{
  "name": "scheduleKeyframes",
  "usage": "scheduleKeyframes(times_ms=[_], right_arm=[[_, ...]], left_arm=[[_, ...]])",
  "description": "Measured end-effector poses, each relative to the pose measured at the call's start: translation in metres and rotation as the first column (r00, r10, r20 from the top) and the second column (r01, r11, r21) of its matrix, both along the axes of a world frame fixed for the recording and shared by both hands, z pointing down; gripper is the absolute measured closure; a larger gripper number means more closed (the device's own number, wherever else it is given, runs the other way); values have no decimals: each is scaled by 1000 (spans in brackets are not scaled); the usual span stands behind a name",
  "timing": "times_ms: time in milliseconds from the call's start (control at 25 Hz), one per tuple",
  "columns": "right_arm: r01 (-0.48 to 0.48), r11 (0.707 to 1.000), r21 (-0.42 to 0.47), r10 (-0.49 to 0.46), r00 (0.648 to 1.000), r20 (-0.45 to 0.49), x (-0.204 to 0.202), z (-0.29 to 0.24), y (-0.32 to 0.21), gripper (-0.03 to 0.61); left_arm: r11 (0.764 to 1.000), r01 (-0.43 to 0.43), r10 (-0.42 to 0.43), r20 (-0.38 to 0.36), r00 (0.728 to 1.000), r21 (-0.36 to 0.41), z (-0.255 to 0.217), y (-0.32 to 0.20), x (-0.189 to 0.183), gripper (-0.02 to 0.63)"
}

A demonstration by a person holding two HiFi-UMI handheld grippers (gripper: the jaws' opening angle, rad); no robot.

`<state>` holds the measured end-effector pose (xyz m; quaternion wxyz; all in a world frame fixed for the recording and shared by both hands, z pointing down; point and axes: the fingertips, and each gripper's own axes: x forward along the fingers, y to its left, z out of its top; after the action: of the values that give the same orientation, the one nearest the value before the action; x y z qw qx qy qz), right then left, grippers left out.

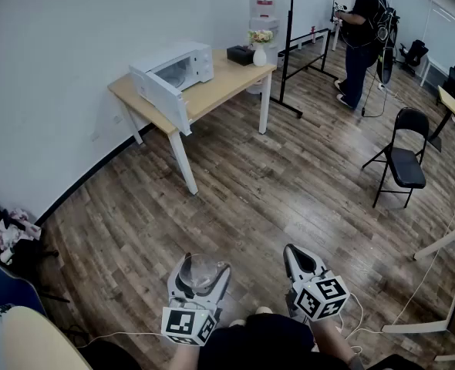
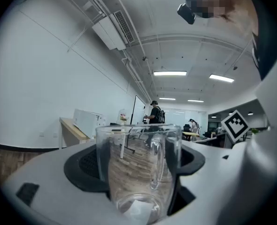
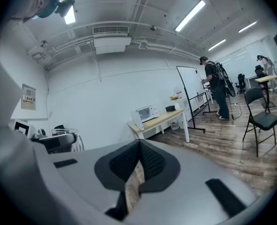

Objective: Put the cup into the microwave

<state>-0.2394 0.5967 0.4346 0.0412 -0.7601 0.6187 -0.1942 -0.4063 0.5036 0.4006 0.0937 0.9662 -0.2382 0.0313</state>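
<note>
Glass cup [image 2: 138,172] is gripped upright by the left gripper [image 1: 204,267], jaws set wide, at lower centre; the right gripper [image 1: 292,251] is pinched closed, empty. The microwave [image 1: 173,69], door open, is noted upper left on the table [image 1: 227,79], well apart. The cup is best kept level and carried in past the door edge.

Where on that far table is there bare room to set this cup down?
Bare tabletop lies between the microwave and the black box beside the flower vase. The other end is crowded: the microwave and its open door fill it.
</note>
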Motion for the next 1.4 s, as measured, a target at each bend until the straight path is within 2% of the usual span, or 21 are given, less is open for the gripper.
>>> scheduleKeyframes(times_ms=[560, 1040, 1200, 1400], right_arm=[[74, 997, 32, -73, 996, -46, 12, -11, -17, 584], [73, 997, -20, -73, 997, -11, 40, 18, 13, 584], [52, 999, -4, -52, 998, 34, 52, 22, 23, 584], [39, 999, 9, -39, 998, 45, 70, 20, 19, 584]], left_arm=[[1000, 6, -6, -21, 1000, -12, 2, 5, 35, 213], [1000, 16, -16, -35, 999, -14, 17, 28, 70, 213], [999, 9, -10, -28, 1000, -42, 24, 37, 81, 213], [999, -14, 12, -41, 999, -38, 21, 33, 105, 213]])
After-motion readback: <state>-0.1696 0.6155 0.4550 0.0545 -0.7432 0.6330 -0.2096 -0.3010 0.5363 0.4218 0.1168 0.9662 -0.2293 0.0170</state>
